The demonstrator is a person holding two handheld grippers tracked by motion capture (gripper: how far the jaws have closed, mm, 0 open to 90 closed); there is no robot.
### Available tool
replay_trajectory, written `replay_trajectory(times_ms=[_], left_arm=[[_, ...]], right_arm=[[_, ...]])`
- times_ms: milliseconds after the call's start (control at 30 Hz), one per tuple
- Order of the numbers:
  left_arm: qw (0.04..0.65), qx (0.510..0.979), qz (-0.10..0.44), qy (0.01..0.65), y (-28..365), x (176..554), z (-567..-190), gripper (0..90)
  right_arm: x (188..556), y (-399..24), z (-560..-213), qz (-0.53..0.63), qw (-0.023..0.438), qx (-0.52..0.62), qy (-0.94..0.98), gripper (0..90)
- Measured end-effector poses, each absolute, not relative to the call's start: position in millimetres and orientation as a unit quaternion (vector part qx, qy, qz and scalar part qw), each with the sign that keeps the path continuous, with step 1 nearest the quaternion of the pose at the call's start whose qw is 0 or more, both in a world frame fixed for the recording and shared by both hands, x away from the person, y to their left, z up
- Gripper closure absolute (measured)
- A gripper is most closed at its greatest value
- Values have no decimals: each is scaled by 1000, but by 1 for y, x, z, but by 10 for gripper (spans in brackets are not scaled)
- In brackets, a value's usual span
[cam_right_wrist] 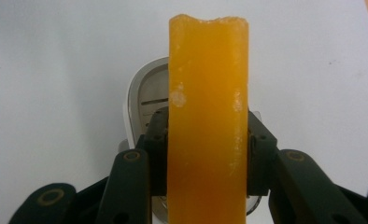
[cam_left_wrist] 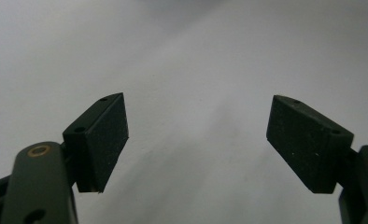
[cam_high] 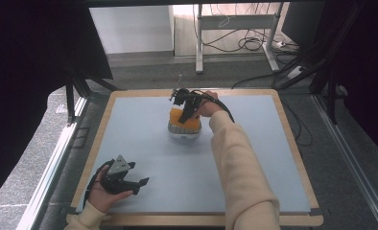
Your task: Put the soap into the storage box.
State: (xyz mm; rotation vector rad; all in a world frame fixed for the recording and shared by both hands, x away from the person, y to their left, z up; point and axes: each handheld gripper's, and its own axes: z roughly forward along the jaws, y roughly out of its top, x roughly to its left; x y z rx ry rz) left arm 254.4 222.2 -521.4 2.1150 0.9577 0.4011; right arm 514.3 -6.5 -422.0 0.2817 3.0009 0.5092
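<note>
My right gripper [cam_high: 186, 114] is at the far middle of the table, shut on an orange block [cam_high: 179, 116]. In the right gripper view the orange block [cam_right_wrist: 208, 107] stands upright between the two pads of the right gripper [cam_right_wrist: 208, 156], which press on its sides. Right under it sits a white rounded device [cam_right_wrist: 136, 95] with a metal slotted face; in the high view the white device [cam_high: 183, 134] rests on the mat. My left gripper [cam_high: 136, 175] lies at the near left corner, open. In the left gripper view the left gripper [cam_left_wrist: 196, 135] has nothing between its pads.
A pale blue mat [cam_high: 254, 163] covers the table, which has a wooden rim [cam_high: 292, 143]. Beyond the far edge are a desk frame [cam_high: 199, 43] and loose cables [cam_high: 249, 43] on the floor. Dark curtains hang at both sides.
</note>
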Motion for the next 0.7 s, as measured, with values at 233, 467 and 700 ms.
replay_trajectory(times_ms=[233,467,700], left_arm=[[382,828,157,378,225,255,-522,204],[384,826,158,380,225,254,-522,204],[384,826,159,382,225,254,-522,204]], right_arm=[[519,-2,-427,155,42,76,984,614],[520,1,-432,151,35,74,985,614],[522,-1,-440,143,33,75,986,613]])
